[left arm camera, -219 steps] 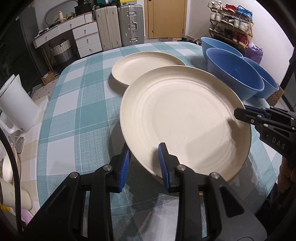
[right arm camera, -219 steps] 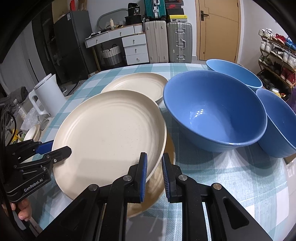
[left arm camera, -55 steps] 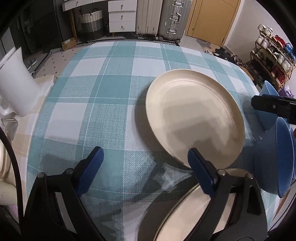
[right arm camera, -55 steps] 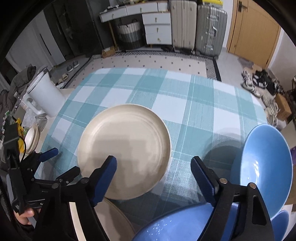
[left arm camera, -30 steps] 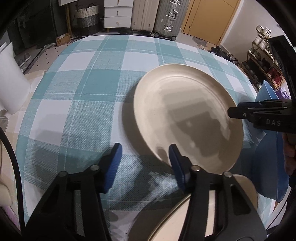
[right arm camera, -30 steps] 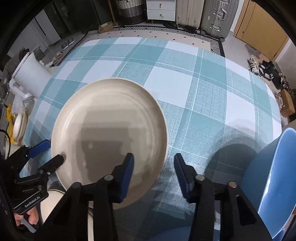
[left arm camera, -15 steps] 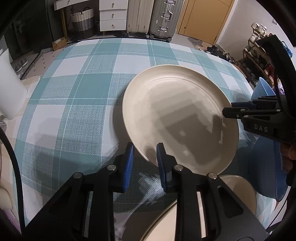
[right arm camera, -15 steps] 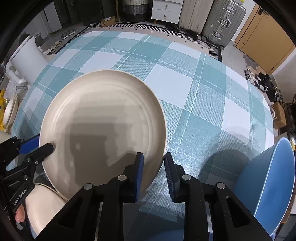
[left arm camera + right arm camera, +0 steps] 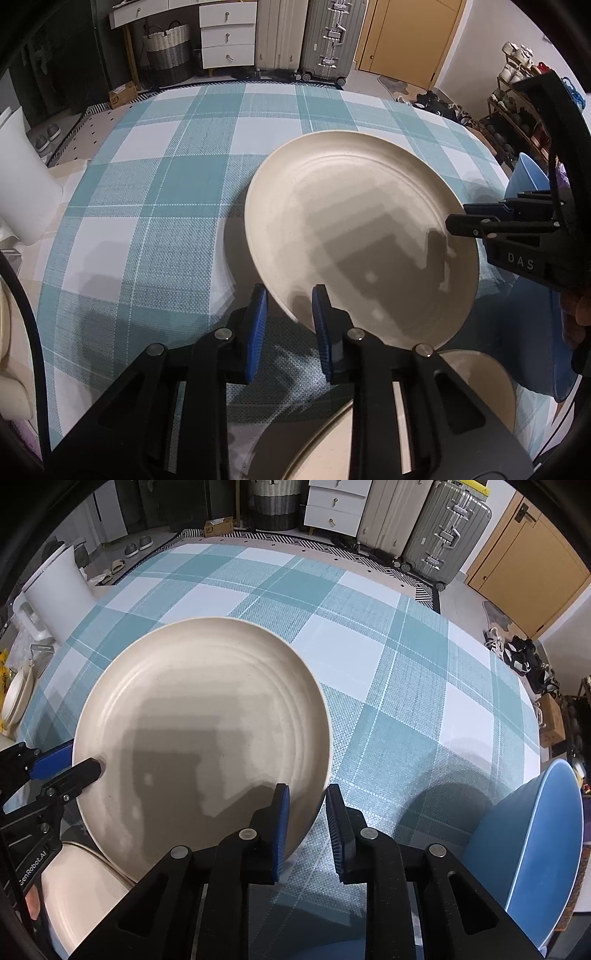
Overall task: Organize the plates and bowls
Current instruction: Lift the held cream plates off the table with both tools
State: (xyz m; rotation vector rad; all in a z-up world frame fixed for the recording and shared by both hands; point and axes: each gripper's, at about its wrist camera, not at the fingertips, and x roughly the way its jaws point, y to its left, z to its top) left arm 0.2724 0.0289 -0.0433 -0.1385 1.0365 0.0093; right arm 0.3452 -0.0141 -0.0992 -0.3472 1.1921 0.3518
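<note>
Both grippers, L [image 9: 286, 317] & R [image 9: 307, 814], jaws just closed, pinching opposite rims of a stiff, likely slippery cream plate [image 9: 354, 236] above the checked worktop [image 9: 155, 206], w/ rim holds looking safest.

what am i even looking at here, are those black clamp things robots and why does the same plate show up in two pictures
No robot: a person holds a hand-held claw in each hand, and each claw carries a wide-angle camera looking along its fingers. So there are two pictures of one scene. In the left camera's picture the left claw sits at the bottom and the right claw reaches in from the side; the other picture is the right claw's own view.

Both claws have just closed on opposite rims of one cream plate, above a checked tablecloth. A second cream plate lies below it, and a blue bowl stands to the right.
</note>
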